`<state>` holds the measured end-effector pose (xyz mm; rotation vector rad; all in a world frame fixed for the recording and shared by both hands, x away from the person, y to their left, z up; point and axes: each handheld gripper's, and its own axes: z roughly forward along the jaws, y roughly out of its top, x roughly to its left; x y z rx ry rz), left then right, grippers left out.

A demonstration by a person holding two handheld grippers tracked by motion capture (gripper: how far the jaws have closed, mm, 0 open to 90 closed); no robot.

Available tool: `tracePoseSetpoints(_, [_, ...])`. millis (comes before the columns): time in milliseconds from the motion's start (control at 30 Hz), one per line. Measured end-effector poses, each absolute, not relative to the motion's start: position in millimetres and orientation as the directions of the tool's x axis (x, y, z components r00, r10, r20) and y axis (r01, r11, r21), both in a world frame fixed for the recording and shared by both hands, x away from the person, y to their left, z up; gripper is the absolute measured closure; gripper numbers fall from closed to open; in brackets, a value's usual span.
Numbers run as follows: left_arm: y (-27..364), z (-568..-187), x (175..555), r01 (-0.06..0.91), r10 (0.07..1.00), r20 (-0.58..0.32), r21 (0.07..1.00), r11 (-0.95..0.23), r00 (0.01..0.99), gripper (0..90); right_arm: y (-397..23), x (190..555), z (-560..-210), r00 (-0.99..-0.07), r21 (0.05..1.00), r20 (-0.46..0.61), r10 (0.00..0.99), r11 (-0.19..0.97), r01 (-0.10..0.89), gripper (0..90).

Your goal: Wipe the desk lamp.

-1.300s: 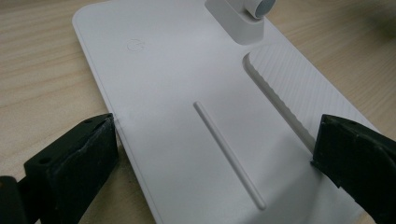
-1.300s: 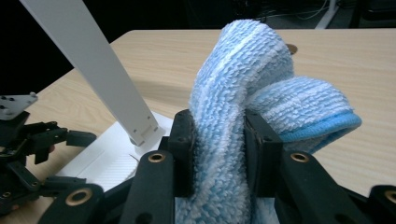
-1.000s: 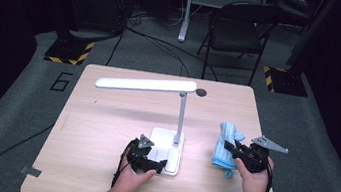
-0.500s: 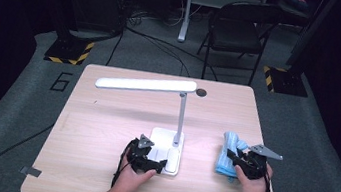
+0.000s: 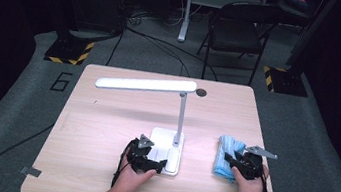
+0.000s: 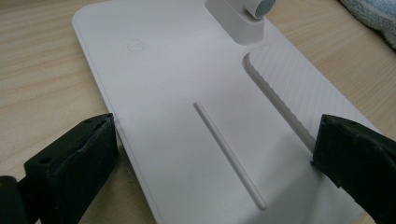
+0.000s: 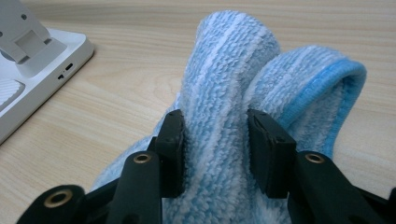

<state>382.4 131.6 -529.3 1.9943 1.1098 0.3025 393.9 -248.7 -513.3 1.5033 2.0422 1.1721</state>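
Left claw [image 5: 161, 165] clamped across lamp base [image 6: 196, 116], jaws on opposite edges, pinning it to tabletop [image 5: 105, 117]. Base: smooth white plastic slab, rounded corners, ribbed pad near post; likely stiff, slick, top-heavy under long lamp head [image 5: 146, 84] — edge grip best. Right claw [image 7: 215, 140] just been opening, jaws astride raised fold of blue microfibre cloth [image 7: 243, 79], right of lamp base. Pads brushing pile, not squeezing. Cloth soft, light, floppy, terry-ribbed with bound hem; pinch bunched ridge, not flat edge.
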Motion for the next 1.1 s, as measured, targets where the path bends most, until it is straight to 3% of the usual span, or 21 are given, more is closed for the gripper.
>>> tracePoseSetpoints(200, [132.4, -529.2, 383.2, 0.593, 0.79, -0.161, 0.751, -0.291, 0.592, 0.0, -246.7, 394.8, -515.8, -0.375, 0.78, 0.186, 0.908, 0.095, 0.619, 57.5])
tracePoseSetpoints(433, [132.8, -529.5, 383.8, 0.591, 0.788, -0.164, 0.754, -0.288, 0.593, 0.1, -246.7, 391.8, -514.4, -0.361, 0.791, 0.218, 0.907, 0.052, 0.61, 48.1])
tracePoseSetpoints(733, [133.8, -529.3, 383.9, 0.593, 0.783, -0.17, 0.751, -0.29, 0.598, 0.4, -248.1, 384.5, -503.9, -0.336, 0.828, 0.201, 0.92, 0.023, 0.56, 43.6])
tracePoseSetpoints(1100, [137.2, -528.9, 384.8, 0.59, 0.774, -0.182, 0.755, -0.285, 0.606, 2.6, -225.5, 375.9, -494.3, -0.392, 0.853, 0.16, 0.906, 0.072, 0.516, 35.9])
